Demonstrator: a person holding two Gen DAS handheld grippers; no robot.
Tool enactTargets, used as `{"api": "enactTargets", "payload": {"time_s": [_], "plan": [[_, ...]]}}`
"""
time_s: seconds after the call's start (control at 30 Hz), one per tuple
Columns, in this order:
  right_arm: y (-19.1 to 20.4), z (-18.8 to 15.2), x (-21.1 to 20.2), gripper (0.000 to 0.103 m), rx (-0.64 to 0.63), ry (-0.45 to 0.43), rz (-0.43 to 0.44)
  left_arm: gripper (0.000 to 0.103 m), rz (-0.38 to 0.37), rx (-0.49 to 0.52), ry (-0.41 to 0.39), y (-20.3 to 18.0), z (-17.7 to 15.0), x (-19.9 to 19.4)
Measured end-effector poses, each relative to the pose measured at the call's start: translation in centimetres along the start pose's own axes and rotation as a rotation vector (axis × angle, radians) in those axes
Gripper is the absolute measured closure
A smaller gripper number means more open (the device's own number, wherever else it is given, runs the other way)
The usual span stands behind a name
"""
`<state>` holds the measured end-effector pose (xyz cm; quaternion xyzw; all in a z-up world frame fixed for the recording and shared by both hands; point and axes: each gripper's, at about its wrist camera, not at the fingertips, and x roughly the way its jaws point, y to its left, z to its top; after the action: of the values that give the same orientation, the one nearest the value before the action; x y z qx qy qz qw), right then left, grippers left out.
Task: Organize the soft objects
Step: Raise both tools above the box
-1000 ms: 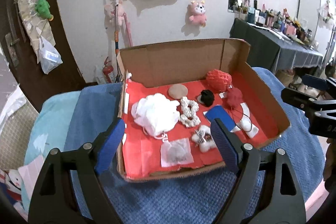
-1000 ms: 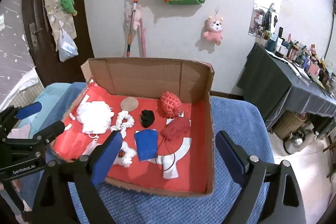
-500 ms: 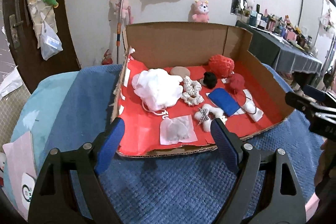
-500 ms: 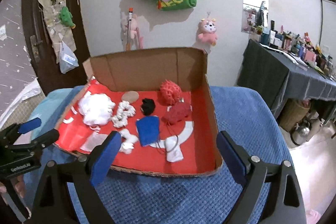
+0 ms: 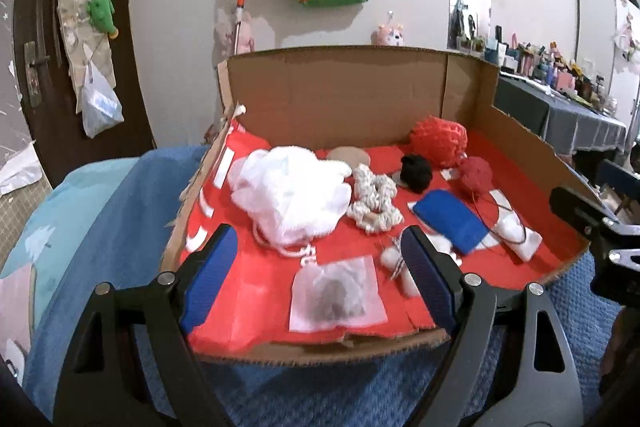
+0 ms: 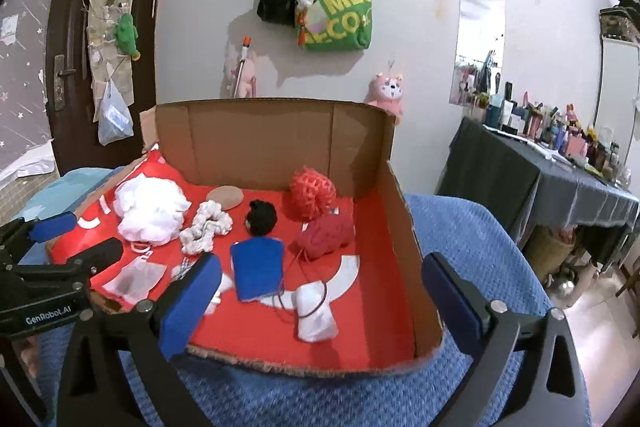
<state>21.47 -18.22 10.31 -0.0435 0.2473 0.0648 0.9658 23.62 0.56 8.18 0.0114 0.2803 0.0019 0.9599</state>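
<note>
An open cardboard box (image 5: 344,99) with a red floor lies on a blue blanket. In it are a white bath pouf (image 5: 292,199), a white scrunchie (image 5: 374,203), a black ball (image 5: 416,173), a red mesh pouf (image 5: 438,141), a red yarn ball (image 5: 476,175), a blue pad (image 5: 450,221), a sachet (image 5: 336,297) and a small white pouch (image 6: 316,313). My left gripper (image 5: 320,281) is open and empty, just over the box's near edge above the sachet. My right gripper (image 6: 320,299) is open and empty over the box's near right corner.
The box's back wall (image 6: 248,143) and right wall (image 6: 404,239) stand high. The blue blanket (image 6: 464,239) surrounds the box. A dark table (image 6: 560,179) full of bottles stands at the right. Bags (image 6: 332,11) hang on the wall behind.
Both grippers have dropped lower and moved closer to the box, so its contents look larger. Both stay open and empty. Nothing in the box has moved.
</note>
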Motion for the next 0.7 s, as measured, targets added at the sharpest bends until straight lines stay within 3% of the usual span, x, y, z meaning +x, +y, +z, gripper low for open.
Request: {"api": "enactTargets", "payload": {"time_s": [0.37, 0.7], "plan": [[0.1, -0.1, 3.5, 0.0, 0.02, 0.051, 0.039, 0.015, 0.049, -0.009, -0.05, 0.1, 0.5, 2.0], [1.4, -1.0, 4.7, 0.0, -0.029, 0.077, 0.009, 0.014, 0.037, 0.009, -0.021, 0.1, -0.2, 2.4]]}}
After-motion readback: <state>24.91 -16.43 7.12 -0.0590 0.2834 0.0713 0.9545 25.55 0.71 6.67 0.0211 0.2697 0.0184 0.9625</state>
